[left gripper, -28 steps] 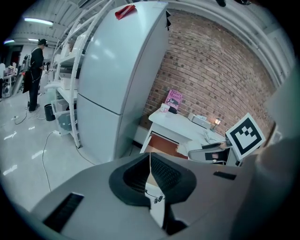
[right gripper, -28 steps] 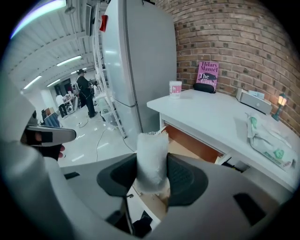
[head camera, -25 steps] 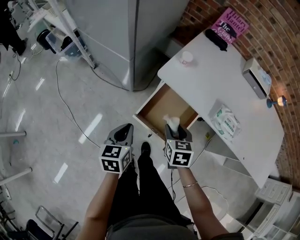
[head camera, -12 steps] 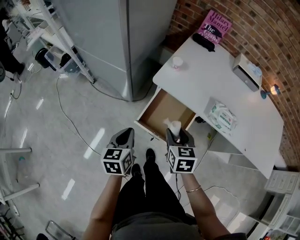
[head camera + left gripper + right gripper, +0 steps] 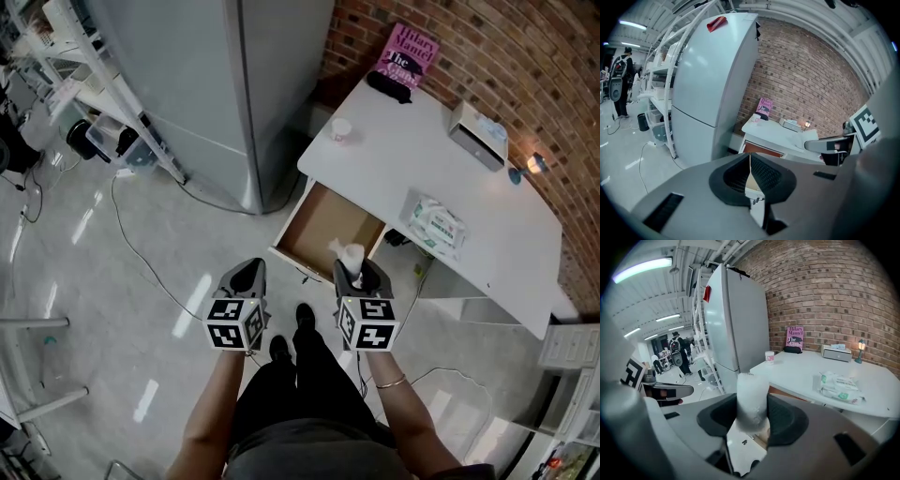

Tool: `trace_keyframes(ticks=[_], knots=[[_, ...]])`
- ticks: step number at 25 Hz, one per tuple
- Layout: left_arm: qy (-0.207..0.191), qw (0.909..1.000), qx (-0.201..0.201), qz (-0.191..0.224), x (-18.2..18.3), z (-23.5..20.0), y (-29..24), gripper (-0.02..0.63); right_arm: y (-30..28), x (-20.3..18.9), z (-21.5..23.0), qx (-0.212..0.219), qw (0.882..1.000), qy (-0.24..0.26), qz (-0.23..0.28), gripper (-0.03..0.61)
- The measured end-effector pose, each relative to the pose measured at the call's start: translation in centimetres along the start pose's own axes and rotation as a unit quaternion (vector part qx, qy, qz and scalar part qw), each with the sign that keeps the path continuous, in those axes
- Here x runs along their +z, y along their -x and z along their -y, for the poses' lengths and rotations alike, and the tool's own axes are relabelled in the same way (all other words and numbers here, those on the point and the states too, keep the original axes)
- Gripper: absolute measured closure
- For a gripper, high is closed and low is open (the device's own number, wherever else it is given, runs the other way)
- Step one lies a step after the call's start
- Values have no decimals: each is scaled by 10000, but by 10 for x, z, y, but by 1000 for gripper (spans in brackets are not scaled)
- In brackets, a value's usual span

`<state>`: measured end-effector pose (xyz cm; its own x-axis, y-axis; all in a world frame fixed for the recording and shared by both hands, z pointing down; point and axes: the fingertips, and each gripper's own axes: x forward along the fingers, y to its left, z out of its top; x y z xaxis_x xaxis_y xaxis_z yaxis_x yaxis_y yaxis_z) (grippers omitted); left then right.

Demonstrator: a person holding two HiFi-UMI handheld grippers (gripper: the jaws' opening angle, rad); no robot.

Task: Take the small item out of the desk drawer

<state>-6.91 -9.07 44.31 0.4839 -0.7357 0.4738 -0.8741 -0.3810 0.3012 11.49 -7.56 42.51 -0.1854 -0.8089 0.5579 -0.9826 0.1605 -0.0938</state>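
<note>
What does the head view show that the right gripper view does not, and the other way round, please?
Only the head view: the open drawer's whole bare inside and the person's shoes. Only the right gripper view: ceiling lights and people standing far behind. Both: the small white item clamped in the right gripper's jaws, the white desk, pink book and wipes pack.

One drawer point(image 5: 321, 225), one white roll point(image 5: 350, 255), one book point(image 5: 410, 53), one cup point(image 5: 341, 130).

A workshop-like lab — brick wall point(image 5: 825, 287); white metal racks point(image 5: 661, 89); strip lights point(image 5: 642, 268).
</note>
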Motion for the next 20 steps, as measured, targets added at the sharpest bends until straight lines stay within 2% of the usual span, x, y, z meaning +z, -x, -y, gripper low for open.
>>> trace_keyframes(ticks=[20], knots=[[-259,9994,-202,130,9,11,20,589,35,20,-4,-158,9984,-198,496,393]])
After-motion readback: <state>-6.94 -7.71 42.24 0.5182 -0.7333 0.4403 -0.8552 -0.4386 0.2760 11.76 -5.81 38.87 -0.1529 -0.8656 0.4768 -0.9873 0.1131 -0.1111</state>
